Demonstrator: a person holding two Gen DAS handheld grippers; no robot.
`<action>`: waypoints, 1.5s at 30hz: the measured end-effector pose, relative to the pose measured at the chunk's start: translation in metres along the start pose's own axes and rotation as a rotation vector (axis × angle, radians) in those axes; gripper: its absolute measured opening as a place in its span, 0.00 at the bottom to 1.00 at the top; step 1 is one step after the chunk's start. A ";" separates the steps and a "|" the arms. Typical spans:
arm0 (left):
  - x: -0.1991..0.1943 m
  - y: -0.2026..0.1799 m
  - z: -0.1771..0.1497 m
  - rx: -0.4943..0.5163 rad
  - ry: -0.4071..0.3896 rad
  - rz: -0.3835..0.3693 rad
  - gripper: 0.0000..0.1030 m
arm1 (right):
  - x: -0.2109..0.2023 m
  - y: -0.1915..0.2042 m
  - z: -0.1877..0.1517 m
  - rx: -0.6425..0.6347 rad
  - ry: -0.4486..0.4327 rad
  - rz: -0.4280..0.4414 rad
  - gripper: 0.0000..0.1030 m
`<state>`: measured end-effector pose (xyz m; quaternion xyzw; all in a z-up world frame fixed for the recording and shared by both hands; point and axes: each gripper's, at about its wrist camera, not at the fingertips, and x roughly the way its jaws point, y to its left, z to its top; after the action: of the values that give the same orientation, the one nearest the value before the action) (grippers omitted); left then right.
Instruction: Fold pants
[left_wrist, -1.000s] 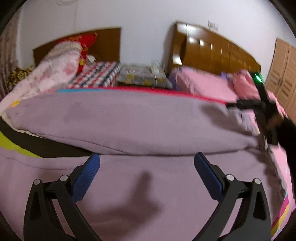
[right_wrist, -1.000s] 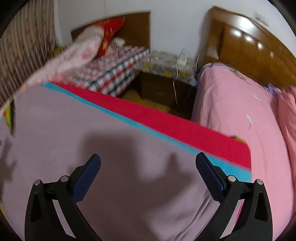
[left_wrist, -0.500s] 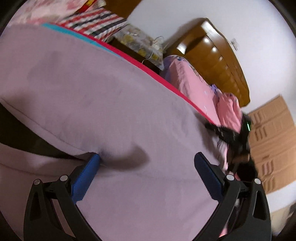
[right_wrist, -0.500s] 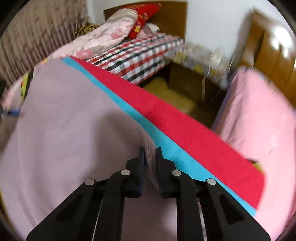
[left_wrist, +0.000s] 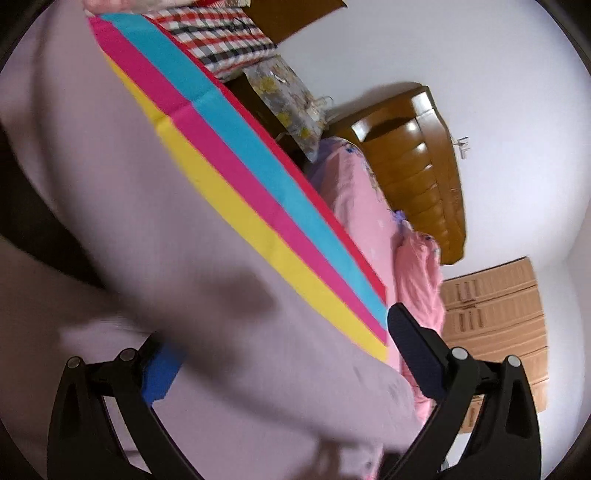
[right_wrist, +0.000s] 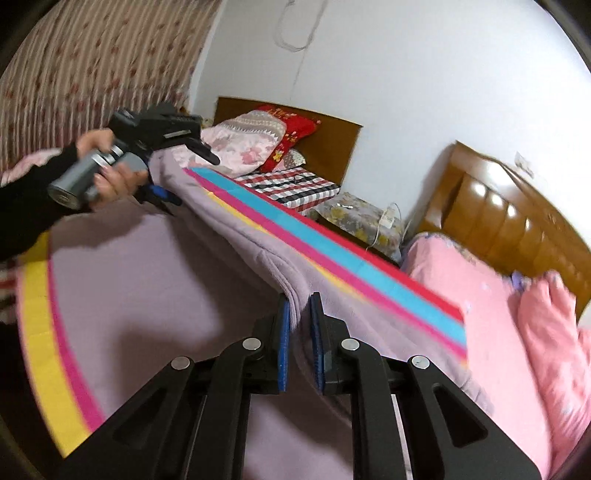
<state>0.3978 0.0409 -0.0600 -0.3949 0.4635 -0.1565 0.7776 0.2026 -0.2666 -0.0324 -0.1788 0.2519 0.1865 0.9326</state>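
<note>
The purple pants (right_wrist: 236, 243) lie on the striped cloth (right_wrist: 332, 266) on the bed, stretched long from 10 o'clock down to 5 o'clock. The right gripper (right_wrist: 300, 325) pinches a fold of the pants. Only the right view shows the person's hand (right_wrist: 110, 173). The left gripper (left_wrist: 280, 354) is spread wide with pants between its fingers.
</note>
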 end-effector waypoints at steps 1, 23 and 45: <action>0.000 0.003 -0.002 0.011 0.004 0.020 0.85 | -0.004 0.003 -0.006 0.033 0.005 0.003 0.13; -0.062 0.078 -0.080 0.180 -0.006 0.034 0.56 | -0.044 -0.001 -0.101 1.048 0.052 -0.073 0.62; -0.128 0.149 -0.034 0.024 -0.204 0.026 0.68 | -0.033 -0.041 -0.145 1.201 0.096 -0.218 0.26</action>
<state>0.2840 0.1979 -0.1053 -0.3936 0.3851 -0.1108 0.8273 0.1356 -0.3724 -0.1226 0.3451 0.3351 -0.0931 0.8717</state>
